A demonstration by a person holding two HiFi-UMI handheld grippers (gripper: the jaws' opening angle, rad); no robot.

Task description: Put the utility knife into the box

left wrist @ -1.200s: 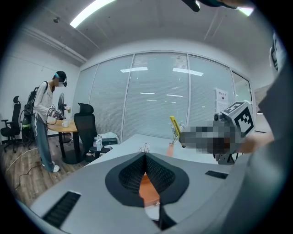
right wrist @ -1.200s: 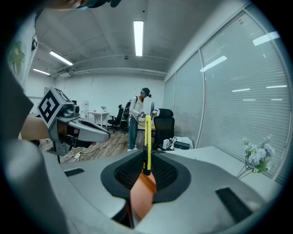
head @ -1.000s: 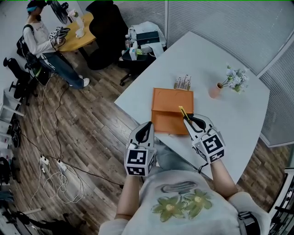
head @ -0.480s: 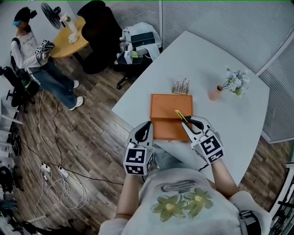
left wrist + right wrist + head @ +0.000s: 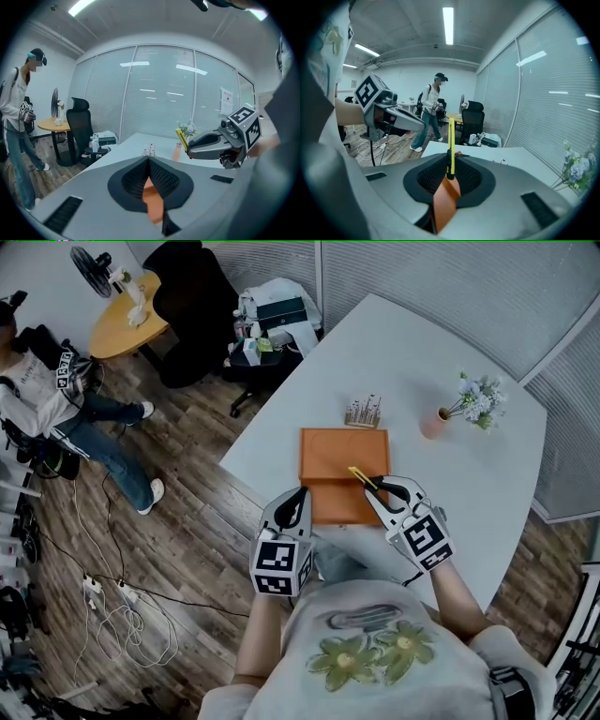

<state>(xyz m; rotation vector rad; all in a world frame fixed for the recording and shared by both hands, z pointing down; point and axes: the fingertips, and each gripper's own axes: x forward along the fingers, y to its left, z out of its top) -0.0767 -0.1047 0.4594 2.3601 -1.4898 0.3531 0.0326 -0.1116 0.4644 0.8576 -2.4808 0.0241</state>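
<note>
Care was judged due: the utility knife (image 5: pixel 362 477), pinched in the right gripper (image 5: pixel 378 491) over the near right of the orange box (image 5: pixel 328 457), was best lowered inside before release, while the left gripper (image 5: pixel 298 499) was held pressed together and empty.

Bright, even illumination from a ceiling strip light (image 5: pixel 448 26) at 12 o'clock; both gripper views show fisheye bending and black vignetted corners.

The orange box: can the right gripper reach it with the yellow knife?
Probably yes. The right gripper holds the utility knife just above the orange box, with nothing between them.
</note>
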